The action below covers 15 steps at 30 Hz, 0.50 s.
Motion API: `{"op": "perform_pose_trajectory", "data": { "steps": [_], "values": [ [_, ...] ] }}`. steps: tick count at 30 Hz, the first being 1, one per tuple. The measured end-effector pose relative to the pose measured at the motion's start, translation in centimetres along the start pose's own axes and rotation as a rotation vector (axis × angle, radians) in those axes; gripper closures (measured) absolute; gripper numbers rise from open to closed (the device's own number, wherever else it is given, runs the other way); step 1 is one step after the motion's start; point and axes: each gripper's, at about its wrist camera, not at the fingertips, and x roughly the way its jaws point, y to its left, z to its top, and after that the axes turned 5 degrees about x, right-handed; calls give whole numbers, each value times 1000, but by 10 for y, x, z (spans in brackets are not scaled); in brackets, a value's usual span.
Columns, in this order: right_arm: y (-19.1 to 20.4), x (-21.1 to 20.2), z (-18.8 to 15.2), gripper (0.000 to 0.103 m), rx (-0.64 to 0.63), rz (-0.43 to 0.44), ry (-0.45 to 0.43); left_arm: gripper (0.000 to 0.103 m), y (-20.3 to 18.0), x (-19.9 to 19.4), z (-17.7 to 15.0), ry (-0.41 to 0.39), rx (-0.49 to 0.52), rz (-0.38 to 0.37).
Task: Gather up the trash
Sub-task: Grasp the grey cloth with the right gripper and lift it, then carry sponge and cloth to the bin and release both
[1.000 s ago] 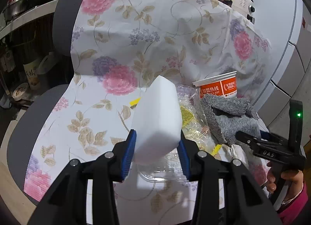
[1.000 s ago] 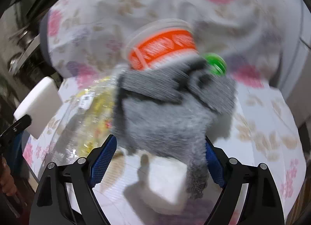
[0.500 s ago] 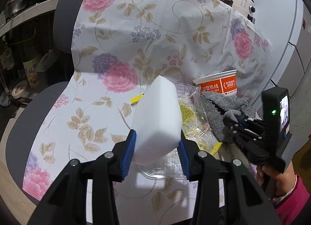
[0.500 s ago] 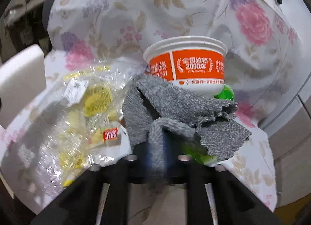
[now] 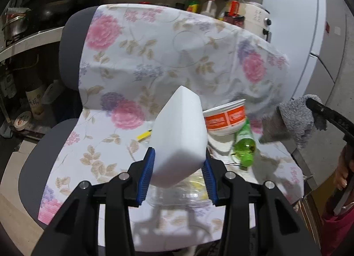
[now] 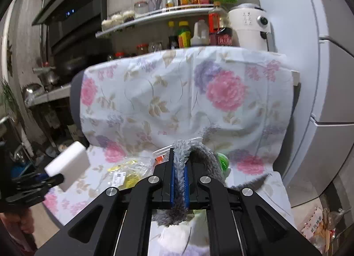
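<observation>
Both grippers are loaded for carrying off: left gripper (image 5: 178,167) clamps the white sponge (image 5: 180,136), right gripper (image 6: 179,186) pinches the grey cloth (image 6: 180,163), lifted clear of the orange tub (image 5: 225,118) at two o'clock.

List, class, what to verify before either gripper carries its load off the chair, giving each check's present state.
1. Left gripper shut on white sponge: ok.
2. Right gripper shut on grey cloth: ok.
3. Grey cloth lifted off the seat: ok.
4. Trash left on floral cover: not ok; orange cup, green bottle, plastic wrappers remain.
5. Bin to drop into: cannot tell; none visible.
</observation>
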Motion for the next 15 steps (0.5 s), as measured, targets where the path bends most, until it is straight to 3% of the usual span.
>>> {"op": "perform_pose_trajectory", "data": {
  "steps": [8, 15],
  "values": [
    [-8, -53, -27, 96, 1, -27, -18, 63, -53, -11, -14, 18, 84, -92],
    [-36, -105, -62, 96, 61, -110, -17, 63, -120, -18, -35, 33, 224, -241]
  ]
}}
